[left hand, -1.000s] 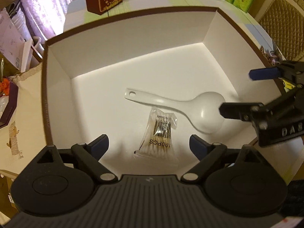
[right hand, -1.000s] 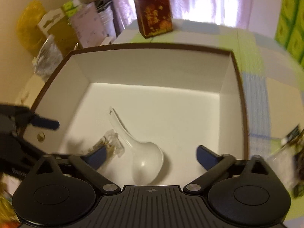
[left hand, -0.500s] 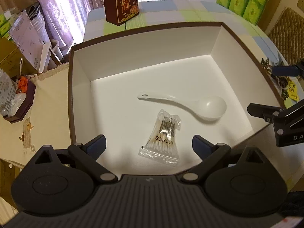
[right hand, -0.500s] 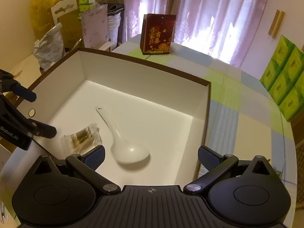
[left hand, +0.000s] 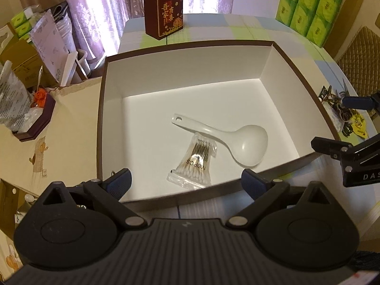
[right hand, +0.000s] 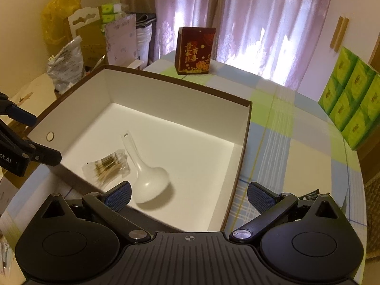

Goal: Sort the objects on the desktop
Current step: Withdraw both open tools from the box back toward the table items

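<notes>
With the white spoon (left hand: pixel 228 137) and cotton-swab packet (left hand: pixel 194 163) lying in the box (left hand: pixel 301 76), both empty grippers, left (left hand: pixel 186 181) and right (right hand: pixel 188 196), are gaping open, the right nearer the clutter (left hand: pixel 342 114) off the box's right edge.

dark red gift box (left hand: pixel 164 11), green tissue packs (left hand: pixel 306 4), lilac curtains (right hand: pixel 261 23)

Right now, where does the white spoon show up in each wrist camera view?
Left wrist: white spoon lies in the box, right of centre, bowl pointing right.
Right wrist: white spoon lies in the box, lower left, bowl nearest the camera.
Shared landmark: the cotton swab packet lying against its handle.
</notes>
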Tool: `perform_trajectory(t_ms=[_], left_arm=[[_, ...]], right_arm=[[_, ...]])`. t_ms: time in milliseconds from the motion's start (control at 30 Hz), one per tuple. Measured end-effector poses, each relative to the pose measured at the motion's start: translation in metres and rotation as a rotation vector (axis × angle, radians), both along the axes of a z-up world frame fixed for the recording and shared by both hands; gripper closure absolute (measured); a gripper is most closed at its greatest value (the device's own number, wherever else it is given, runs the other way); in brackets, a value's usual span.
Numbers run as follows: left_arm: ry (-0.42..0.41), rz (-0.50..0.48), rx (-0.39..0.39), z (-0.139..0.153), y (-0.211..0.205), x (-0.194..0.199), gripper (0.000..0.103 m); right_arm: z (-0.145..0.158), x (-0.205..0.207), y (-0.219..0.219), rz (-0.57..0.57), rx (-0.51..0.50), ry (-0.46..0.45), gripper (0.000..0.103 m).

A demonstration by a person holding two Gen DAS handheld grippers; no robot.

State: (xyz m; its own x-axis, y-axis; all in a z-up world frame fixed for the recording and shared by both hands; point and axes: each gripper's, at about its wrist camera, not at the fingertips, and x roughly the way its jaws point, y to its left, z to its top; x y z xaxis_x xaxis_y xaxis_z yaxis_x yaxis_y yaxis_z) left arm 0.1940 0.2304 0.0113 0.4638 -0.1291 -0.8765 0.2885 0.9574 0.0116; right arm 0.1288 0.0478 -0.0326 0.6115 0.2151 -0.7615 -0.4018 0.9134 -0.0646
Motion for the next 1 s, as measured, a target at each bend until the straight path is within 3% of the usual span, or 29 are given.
perform_trajectory(t_ms=[1000], left_arm=[[-0.013, 0.124, 0.006, 0.010, -0.062, -0.074, 0.005]], right_arm=[[0.009, -0.049, -0.076, 0.076, 0.050, -0.005, 0.002]])
